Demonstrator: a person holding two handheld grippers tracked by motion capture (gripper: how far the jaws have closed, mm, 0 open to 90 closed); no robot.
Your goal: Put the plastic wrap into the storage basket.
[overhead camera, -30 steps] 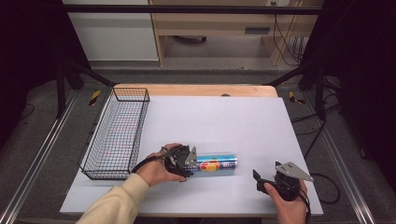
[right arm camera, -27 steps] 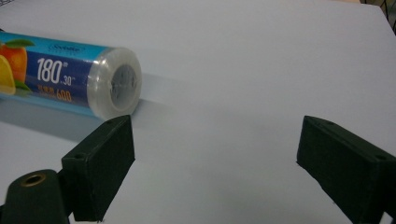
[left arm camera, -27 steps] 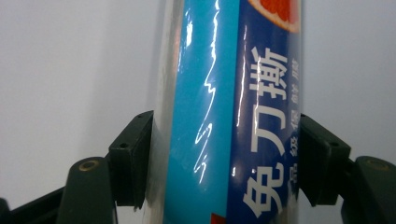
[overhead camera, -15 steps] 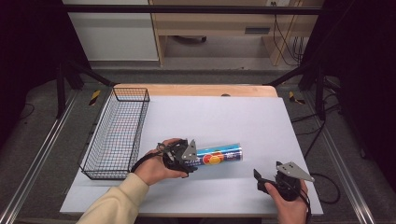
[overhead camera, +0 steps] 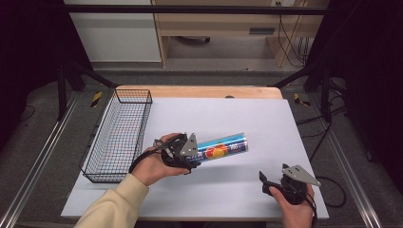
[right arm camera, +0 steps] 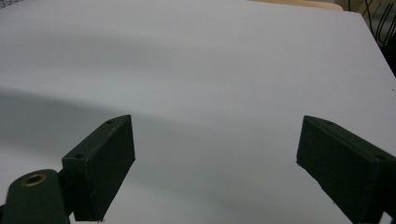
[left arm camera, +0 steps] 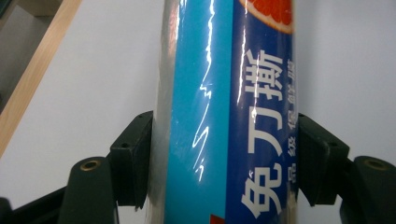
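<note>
A blue cling-film roll (overhead camera: 222, 147) with an orange fruit picture and white lettering is lifted off the white table (overhead camera: 237, 114), its right end tilted up. My left gripper (overhead camera: 192, 154) is shut on the roll's left end. In the left gripper view the roll (left arm camera: 229, 116) runs up between both black pads (left arm camera: 135, 154), which press on its sides. My right gripper (overhead camera: 266, 183) rests near the table's front right edge. In the right gripper view its jaws stand wide apart, and my right gripper (right arm camera: 215, 168) has nothing but bare table between them.
A black wire basket (overhead camera: 119, 135) stands along the table's left side. A wooden strip (overhead camera: 199, 91) borders the far edge. Metal rails and dark frame legs flank the table. Cables lie on the floor at the right.
The left hand has lifted the roll off the table and its right end now tilts upward. The right hand has stayed in place.
</note>
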